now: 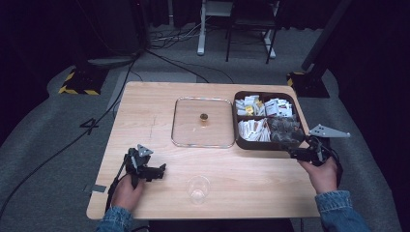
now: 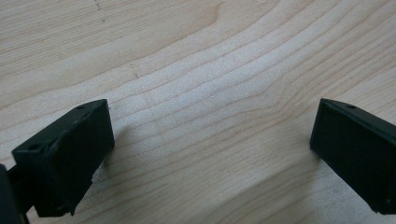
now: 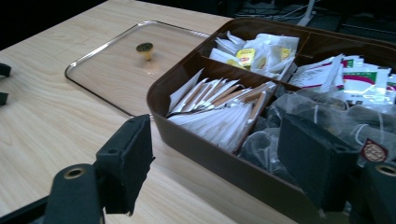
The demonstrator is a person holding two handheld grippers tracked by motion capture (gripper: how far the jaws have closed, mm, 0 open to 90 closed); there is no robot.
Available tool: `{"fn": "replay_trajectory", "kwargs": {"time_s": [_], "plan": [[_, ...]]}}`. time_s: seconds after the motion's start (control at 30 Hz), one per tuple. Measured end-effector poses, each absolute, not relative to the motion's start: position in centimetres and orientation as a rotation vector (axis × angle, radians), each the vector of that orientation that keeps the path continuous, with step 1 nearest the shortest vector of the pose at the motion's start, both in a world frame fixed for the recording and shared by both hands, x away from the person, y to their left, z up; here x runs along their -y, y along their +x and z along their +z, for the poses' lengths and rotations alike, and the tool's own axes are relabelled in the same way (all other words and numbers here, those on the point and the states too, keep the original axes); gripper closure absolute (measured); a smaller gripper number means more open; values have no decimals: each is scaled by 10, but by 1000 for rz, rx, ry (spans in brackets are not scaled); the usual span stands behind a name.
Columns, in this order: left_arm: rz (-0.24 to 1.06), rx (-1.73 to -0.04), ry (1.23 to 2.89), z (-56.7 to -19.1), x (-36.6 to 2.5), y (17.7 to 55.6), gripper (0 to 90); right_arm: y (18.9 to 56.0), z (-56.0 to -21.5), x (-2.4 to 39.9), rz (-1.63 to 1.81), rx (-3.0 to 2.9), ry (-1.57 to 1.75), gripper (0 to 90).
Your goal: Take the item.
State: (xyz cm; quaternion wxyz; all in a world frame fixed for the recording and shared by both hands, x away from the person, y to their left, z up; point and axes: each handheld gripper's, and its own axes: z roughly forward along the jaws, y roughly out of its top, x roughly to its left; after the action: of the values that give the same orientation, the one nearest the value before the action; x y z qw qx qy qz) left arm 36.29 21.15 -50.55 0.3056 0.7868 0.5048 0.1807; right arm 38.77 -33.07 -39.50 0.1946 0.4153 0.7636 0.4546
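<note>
A brown box (image 1: 261, 145) with several compartments stands at the table's right. It holds white sachets (image 3: 219, 109), dark mesh tea bags (image 3: 327, 112), yellow-tagged bags (image 3: 257, 51) and red-and-green packets (image 3: 359, 74). My right gripper (image 1: 293, 153) hovers at the box's front right corner, open. In the right gripper view, the right gripper (image 3: 219, 154) straddles the box's front wall (image 3: 187, 140), one jaw over the mesh bags, gripping nothing. My left gripper (image 1: 161, 170) rests low at the front left. Seen in its own view, the left gripper (image 2: 212, 140) stands open over bare wood.
A clear lid (image 1: 193, 130) with a gold knob (image 1: 204, 117) lies flat left of the box. A clear plastic cup (image 1: 198, 189) stands upright near the front edge, between the two hands. Cables and stand bases lie on the floor beyond the table.
</note>
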Motion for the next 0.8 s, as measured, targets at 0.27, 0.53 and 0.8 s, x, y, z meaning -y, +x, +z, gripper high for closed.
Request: {"fn": "replay_trajectory", "kwargs": {"time_s": [0.27,0.53,0.8], "plan": [[478,-1338,2080,-506,-211,363,0,404,-390,339,1242,-2113,1203,300],[478,-1338,2080,-506,-211,363,0,426,-392,348,1201,-2109,1260,347],[478,-1337,2081,-506,-211,363,0,443,-393,353,1165,-2091,1308,356]]}}
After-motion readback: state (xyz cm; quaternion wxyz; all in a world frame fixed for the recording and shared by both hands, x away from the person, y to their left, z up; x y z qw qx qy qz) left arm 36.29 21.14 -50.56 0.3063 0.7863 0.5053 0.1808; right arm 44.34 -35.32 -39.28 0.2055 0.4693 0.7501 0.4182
